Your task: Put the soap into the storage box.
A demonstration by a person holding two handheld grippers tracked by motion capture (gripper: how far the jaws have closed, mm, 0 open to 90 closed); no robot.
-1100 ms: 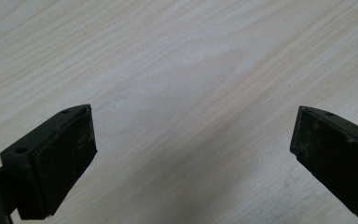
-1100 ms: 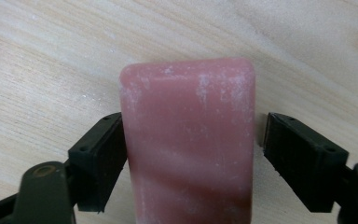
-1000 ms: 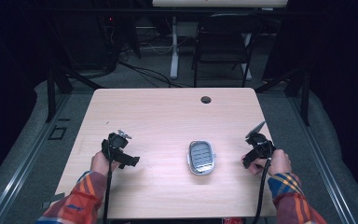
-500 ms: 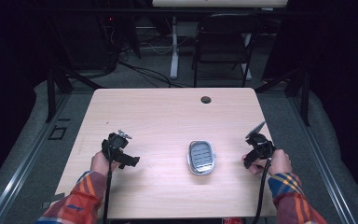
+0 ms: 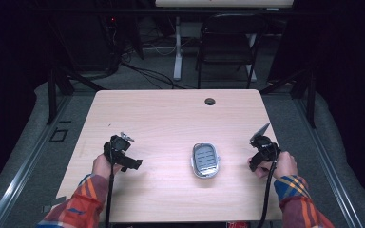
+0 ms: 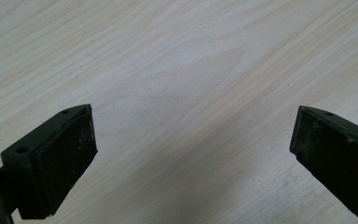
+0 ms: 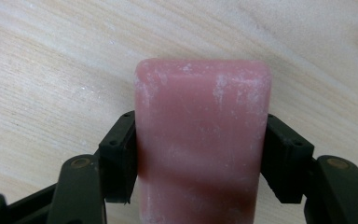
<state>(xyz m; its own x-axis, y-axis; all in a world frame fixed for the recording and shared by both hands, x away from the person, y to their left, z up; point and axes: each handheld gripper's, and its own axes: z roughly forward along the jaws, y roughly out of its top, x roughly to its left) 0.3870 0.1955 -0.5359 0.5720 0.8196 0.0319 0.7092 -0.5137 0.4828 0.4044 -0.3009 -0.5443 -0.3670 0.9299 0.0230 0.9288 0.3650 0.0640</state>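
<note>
A pale wooden table [image 5: 171, 118] holds a small grey ridged dish [image 5: 206, 160] a little toward five o'clock of its centre. The left gripper [image 5: 121, 154] sits at about eight o'clock, held in the person's left hand [image 5: 102, 166]; the left gripper view shows its two black jaws spread wide with bare wood between them. The right gripper [image 5: 261, 153] sits at about four o'clock, well apart from the dish, and in the right gripper view its jaws press both long sides of a pink bar of soap [image 7: 200, 140] dusted with white, just above the wood. A round dark hole [image 5: 210, 101] lies near twelve o'clock.
</note>
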